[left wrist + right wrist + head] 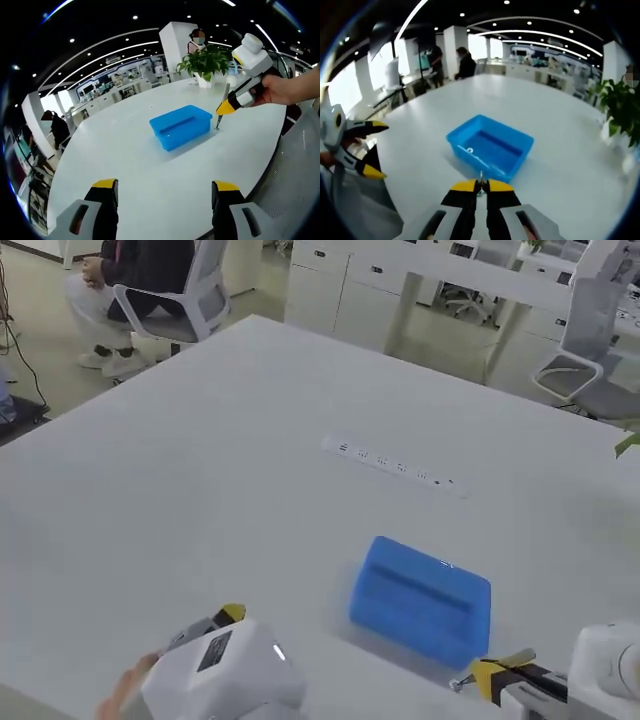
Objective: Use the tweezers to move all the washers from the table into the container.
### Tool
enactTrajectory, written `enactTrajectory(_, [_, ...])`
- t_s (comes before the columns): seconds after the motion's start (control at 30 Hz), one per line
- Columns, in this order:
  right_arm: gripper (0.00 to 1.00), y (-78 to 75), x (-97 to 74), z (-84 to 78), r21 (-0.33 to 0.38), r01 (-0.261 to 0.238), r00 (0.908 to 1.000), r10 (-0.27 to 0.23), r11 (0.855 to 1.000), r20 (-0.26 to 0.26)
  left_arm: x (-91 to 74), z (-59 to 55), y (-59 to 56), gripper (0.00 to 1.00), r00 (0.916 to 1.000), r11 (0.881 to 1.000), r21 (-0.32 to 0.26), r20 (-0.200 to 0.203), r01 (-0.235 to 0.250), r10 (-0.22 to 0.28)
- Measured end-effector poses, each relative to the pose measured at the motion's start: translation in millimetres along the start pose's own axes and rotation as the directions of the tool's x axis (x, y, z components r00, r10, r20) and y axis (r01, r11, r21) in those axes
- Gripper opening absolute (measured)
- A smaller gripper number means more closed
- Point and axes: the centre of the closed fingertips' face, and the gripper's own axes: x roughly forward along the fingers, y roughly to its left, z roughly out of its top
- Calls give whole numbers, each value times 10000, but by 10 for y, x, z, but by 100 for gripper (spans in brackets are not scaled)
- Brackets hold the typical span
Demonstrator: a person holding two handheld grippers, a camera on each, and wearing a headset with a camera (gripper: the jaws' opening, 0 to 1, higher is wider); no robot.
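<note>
The blue container (420,600) sits on the white table (200,500), near its front edge. In the right gripper view a small washer (470,150) lies inside the container (490,147). My right gripper (481,186) is shut on the thin metal tweezers (481,176), whose tips point at the container's near wall. In the left gripper view the right gripper (227,106) holds the tweezers (222,107) tip-down just right of the container (182,125). My left gripper (165,192) is open and holds nothing, well short of the container. Both grippers (225,618) (495,672) sit at the bottom of the head view.
A white power strip (395,465) lies beyond the container mid-table. A potted plant (205,62) stands at the table's far end. A seated person (140,280) and office chairs are past the table's back edge. Bare tabletop spreads to the left.
</note>
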Motion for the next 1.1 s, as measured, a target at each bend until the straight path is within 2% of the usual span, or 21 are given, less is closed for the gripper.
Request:
enactTrajectory(0.1, [3, 25, -31, 128, -92, -70, 9998, 72, 9999, 204, 1, 5, 3, 77, 10000, 10000, -10, 29, -9, 9])
enactTrajectory(0.33, [3, -59, -53, 392, -429, -51, 9982, 76, 9991, 587, 1, 11, 11, 77, 10000, 10000, -35, 60, -53, 53])
enactTrajectory(0.6, [3, -177, -2, 518, -634, 91, 9973, -45, 9979, 727, 1, 14, 17, 77, 9999, 9999, -65, 69, -89, 89])
enactTrajectory(0.73, [3, -235, 55, 533, -662, 142, 9976, -97, 9977, 691, 2, 12, 11, 77, 10000, 10000, -58, 47, -73, 74])
enactTrajectory(0.87, [3, -298, 158, 490, -699, 228, 9988, -197, 9973, 448, 4, 11, 4, 77, 10000, 10000, -23, 32, -53, 53])
enactTrajectory(0.97, [3, -364, 268, 403, -1007, 367, 9993, -365, 9942, 36, 5, 7, 4, 77, 10000, 10000, -31, 10, -54, 54])
enactTrajectory(1.03, [3, -388, 330, 353, -906, 304, 9993, -322, 9954, -188, 4, 5, 5, 77, 10000, 10000, -22, -4, -61, 61])
enactTrajectory(1.1, [3, -474, 419, 306, -805, 268, 9989, -298, 9964, -364, 4, 2, 6, 77, 10000, 10000, -24, -12, -62, 62])
